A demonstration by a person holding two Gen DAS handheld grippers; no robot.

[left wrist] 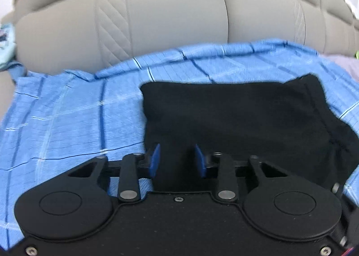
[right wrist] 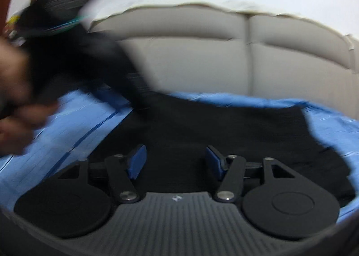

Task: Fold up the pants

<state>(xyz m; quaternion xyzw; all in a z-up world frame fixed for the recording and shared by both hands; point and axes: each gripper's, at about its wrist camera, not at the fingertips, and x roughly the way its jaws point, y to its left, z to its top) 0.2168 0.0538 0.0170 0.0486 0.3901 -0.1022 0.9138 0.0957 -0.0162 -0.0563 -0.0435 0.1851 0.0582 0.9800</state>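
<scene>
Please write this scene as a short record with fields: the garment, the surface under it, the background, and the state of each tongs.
garment: black pants, lying in a compact, seemingly folded shape
surface: blue checked sheet, wrinkled, spread under the pants
background: grey padded headboard behind the sheet
left tongs: open, over the near edge of the pants, gripping nothing
right tongs: open, over the pants, gripping nothing
left hand: blurred, at the left edge of the right wrist view
image quality: right wrist view has motion blur

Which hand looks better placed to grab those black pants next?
Probably left: the left hand-held gripper is open, steady over the black pants. The right hand-held gripper, also open, has a blurred view.
</scene>
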